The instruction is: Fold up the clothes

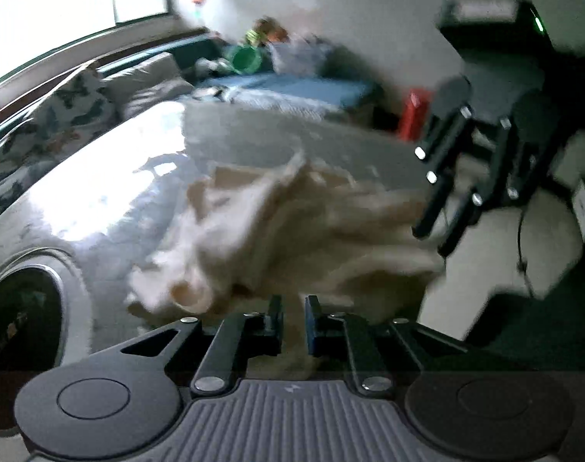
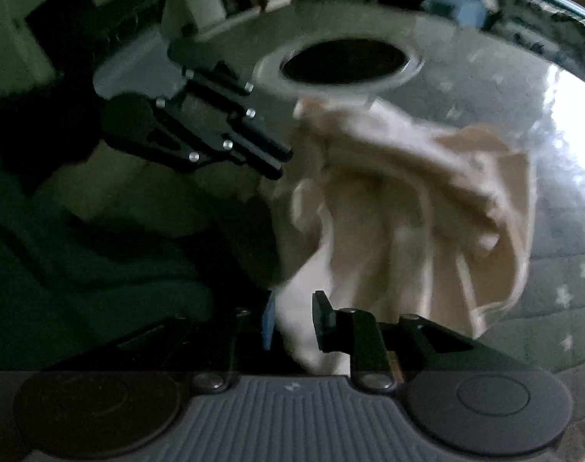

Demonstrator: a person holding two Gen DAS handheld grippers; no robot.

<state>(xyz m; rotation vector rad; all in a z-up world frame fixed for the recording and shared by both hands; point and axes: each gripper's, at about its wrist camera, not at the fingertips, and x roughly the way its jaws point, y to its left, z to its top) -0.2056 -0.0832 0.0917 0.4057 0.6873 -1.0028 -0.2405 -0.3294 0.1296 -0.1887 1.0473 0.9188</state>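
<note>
Right now I have both grippers clamped on the same cream garment (image 1: 277, 223), which hangs bunched between them over the grey starred bedcover (image 2: 562, 269). My left gripper (image 1: 294, 325) pinches a fold of the cloth at the bottom centre of its frame, jaws nearly together. My right gripper (image 2: 292, 323) grips another edge the same way, low in its own view. I hold two separate points so that the crumpled cloth can be drawn apart and spread flat, I judge, before any fold. A dark round opening (image 2: 350, 63) lies beyond, upper centre.
</note>
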